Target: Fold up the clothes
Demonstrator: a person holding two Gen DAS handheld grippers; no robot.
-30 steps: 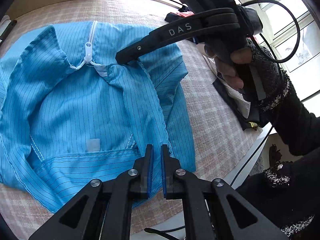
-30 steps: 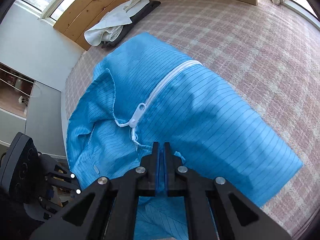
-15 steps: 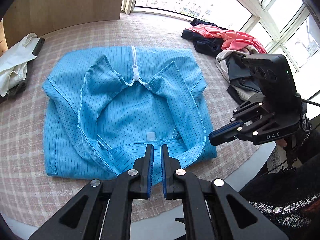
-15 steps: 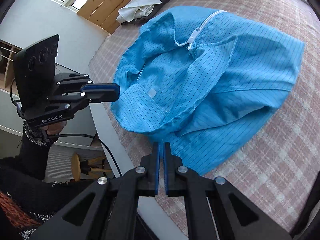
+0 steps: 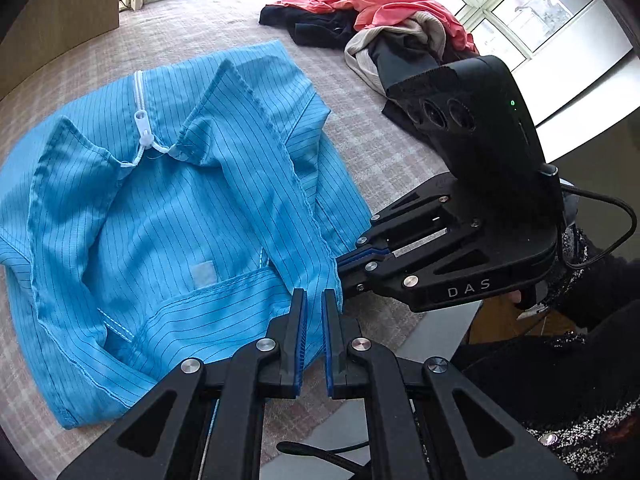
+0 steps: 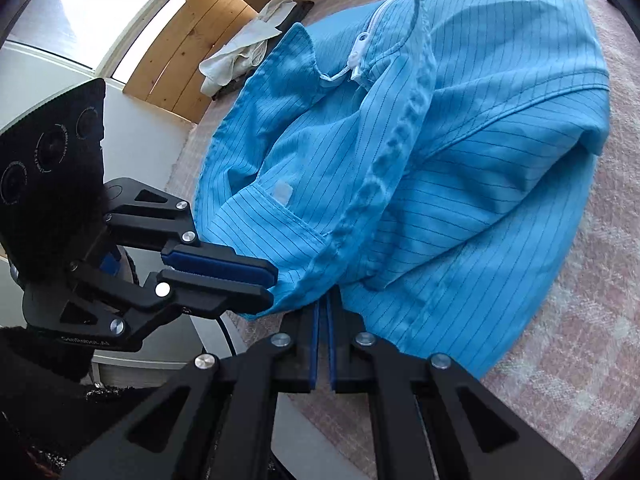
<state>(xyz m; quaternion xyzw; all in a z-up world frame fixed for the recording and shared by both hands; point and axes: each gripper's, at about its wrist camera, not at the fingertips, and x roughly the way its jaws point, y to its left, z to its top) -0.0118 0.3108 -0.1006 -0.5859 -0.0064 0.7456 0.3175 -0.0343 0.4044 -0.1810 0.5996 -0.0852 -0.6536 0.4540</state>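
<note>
A blue pinstriped garment (image 5: 172, 216) with a white zipper (image 5: 140, 116) lies partly folded on the checked table; it also shows in the right wrist view (image 6: 460, 184). My left gripper (image 5: 313, 300) sits at the garment's near right corner, jaws a narrow slit apart, with the cloth edge at their tips. My right gripper (image 6: 323, 308) meets the same corner from the right, jaws nearly together with the hem draped over them. Each gripper shows in the other's view, the right (image 5: 352, 258) and the left (image 6: 268, 280), both shut on the blue cloth edge.
A pile of red, beige and dark clothes (image 5: 384, 28) lies at the far right by the windows. A white cloth on a dark item (image 6: 244, 60) lies by the wooden wall. The table edge (image 5: 352, 420) runs just under my grippers.
Both grippers have come down from a raised position off the table edge to the garment's near right corner and closed in on the cloth edge. The garment has not shifted.
</note>
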